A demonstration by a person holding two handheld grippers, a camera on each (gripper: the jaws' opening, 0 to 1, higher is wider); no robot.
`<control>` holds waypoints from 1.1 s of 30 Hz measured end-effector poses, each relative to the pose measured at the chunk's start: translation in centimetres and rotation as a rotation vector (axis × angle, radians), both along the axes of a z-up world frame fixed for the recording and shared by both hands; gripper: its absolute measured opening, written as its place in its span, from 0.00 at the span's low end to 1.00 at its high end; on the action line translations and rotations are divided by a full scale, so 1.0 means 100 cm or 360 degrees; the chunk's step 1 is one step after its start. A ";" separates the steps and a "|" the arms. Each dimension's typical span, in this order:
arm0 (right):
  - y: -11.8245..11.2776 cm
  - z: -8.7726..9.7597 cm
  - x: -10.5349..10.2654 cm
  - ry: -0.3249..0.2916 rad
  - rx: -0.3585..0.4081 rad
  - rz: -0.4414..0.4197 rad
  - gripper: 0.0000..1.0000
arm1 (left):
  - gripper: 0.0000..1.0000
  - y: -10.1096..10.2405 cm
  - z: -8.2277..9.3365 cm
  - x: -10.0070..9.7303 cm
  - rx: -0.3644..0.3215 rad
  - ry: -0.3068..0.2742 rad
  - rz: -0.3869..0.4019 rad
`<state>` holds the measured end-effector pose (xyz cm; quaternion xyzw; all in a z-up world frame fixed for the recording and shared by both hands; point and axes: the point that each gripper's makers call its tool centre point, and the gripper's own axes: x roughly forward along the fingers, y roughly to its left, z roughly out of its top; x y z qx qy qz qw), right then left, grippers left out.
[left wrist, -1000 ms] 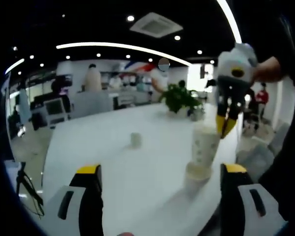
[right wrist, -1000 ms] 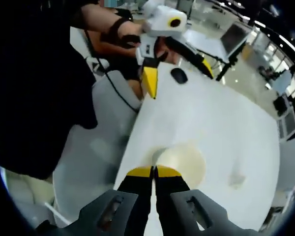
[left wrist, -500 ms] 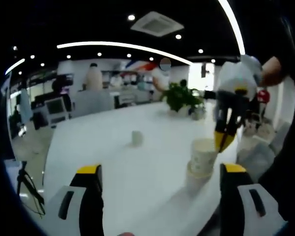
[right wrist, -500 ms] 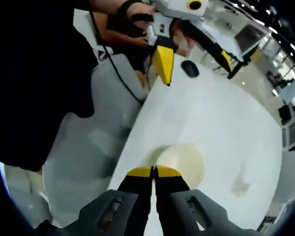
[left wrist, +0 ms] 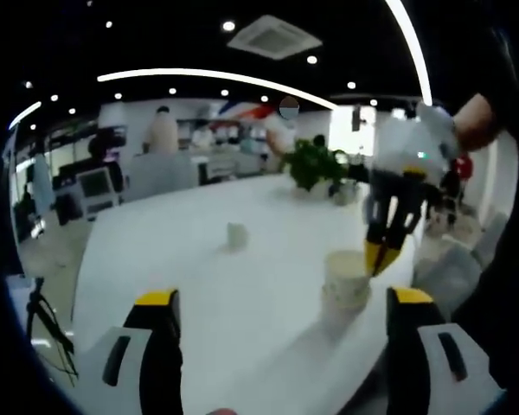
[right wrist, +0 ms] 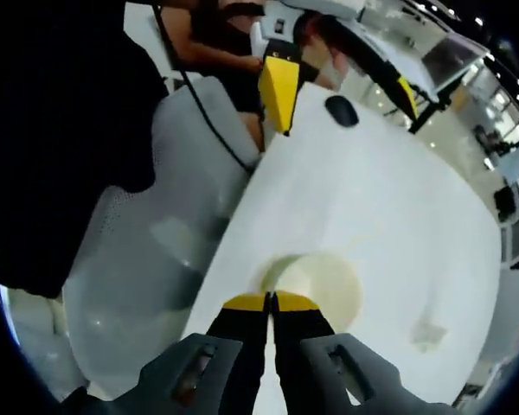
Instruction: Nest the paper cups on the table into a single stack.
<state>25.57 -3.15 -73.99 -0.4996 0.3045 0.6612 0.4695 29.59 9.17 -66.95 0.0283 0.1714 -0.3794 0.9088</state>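
An open-plan office with ceiling lights and a potted plant (left wrist: 314, 166) lies behind a long white tabletop (left wrist: 242, 294). Near its right edge stands the paper cup stack (left wrist: 347, 279), one cup seated in another. The right hand-held gripper (left wrist: 381, 252) hangs over the stack, jaws pinched together on the near rim of the top cup; in the right gripper view the yellow tips meet at the rim of the cup's open mouth (right wrist: 316, 285). A lone paper cup (left wrist: 236, 235) stands well apart from the stack, further out toward the middle of the tabletop. The left hand-held gripper (left wrist: 281, 298) waits on the near side of the stack, jaws wide and empty. To seat the cup well, I judge it should be pressed straight down, kept square to the stack, and the rim let go only once it sits level, without crushing the paper.
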 end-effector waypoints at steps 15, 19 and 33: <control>0.007 -0.003 0.003 0.0050 0.0053 -0.0031 0.08 | 0.98 0.001 -0.003 0.000 0.0000 0.0011 0.0010; 0.009 -0.001 0.001 0.0069 0.0087 -0.0030 0.13 | 0.98 0.000 -0.003 0.000 0.0007 0.0005 -0.0008; 0.003 -0.005 0.003 0.0090 0.0103 -0.0101 0.13 | 0.98 -0.003 -0.005 0.000 0.0013 0.0018 -0.0027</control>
